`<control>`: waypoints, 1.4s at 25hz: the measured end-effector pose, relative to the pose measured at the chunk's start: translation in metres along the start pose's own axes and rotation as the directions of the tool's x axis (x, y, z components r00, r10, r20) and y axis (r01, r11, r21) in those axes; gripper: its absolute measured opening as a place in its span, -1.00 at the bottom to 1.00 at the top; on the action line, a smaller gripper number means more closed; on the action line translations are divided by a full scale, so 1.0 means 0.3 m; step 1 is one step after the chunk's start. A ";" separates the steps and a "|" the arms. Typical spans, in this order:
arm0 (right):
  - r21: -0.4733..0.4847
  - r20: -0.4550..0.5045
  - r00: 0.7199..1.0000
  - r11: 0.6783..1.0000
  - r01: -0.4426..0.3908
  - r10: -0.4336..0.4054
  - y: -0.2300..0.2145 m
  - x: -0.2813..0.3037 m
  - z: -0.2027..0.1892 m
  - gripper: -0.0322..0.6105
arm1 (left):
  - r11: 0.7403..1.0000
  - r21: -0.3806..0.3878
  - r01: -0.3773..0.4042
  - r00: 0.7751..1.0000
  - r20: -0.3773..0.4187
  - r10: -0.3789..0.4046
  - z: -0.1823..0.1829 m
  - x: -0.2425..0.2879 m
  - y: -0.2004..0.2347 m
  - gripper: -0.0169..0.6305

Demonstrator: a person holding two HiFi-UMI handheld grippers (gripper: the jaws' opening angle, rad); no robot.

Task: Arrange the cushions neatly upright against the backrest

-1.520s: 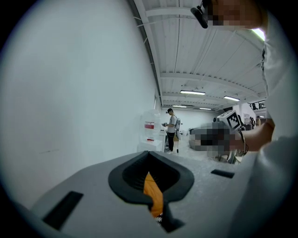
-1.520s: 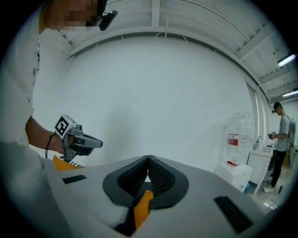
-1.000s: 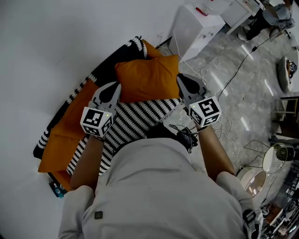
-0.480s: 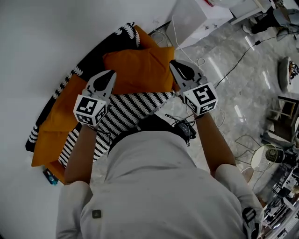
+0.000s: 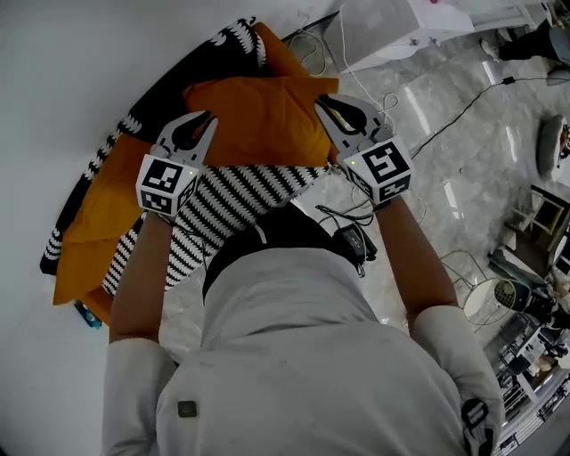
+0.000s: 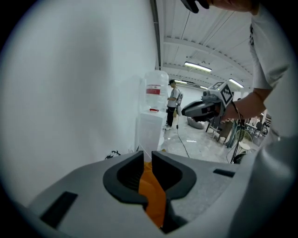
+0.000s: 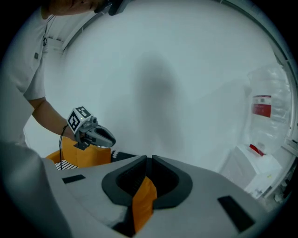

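An orange cushion (image 5: 258, 120) hangs between my two grippers over the sofa's black-and-white striped cover (image 5: 232, 200), close to the white wall. My left gripper (image 5: 198, 125) grips its left corner, and orange fabric (image 6: 151, 195) fills the narrow gap between the jaws. These jaws have just been opening a little, with the fabric still between them. My right gripper (image 5: 325, 105) is shut on the right corner, and a fold of orange cloth (image 7: 142, 204) is pinched between its jaws. Each gripper view shows the other gripper across the cushion.
A second orange cushion (image 5: 98, 223) lies along the sofa to the left. At the sofa's far end stands a white water dispenser (image 5: 383, 27), with cables (image 5: 445, 116) trailing over the marble floor. The wall runs just behind the sofa.
Both grippers have carried the orange cushion down and toward the wall. In the head view the cushion and sofa have slid up and left.
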State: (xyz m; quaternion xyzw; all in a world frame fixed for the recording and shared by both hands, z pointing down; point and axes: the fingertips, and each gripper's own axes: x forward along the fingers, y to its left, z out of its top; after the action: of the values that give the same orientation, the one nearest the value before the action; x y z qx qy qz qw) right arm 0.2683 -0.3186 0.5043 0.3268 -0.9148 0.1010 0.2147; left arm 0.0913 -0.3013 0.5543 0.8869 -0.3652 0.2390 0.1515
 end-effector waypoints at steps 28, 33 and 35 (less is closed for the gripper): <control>-0.098 -0.612 0.774 0.957 -0.274 0.159 -0.300 0.584 -0.855 -0.03 | 0.917 0.259 0.302 0.766 -0.638 -0.072 -0.778 0.670 0.386 -0.27; -0.094 -0.688 0.706 0.945 -0.314 0.166 -0.290 0.615 -0.984 -0.03 | 0.939 0.233 0.253 0.727 -0.686 -0.026 -0.881 0.720 0.474 -0.23; -0.097 -0.714 0.681 0.942 -0.322 0.160 -0.303 0.620 -1.028 -0.03 | 0.948 0.209 0.241 0.707 -0.706 -0.024 -0.916 0.734 0.491 -0.21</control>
State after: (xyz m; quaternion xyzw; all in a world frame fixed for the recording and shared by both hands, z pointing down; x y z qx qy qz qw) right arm 0.2983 -0.3911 0.8672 0.1152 -0.8063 0.1448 0.5619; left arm 0.0354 -0.4075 0.9166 0.7679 -0.1776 0.5929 0.1648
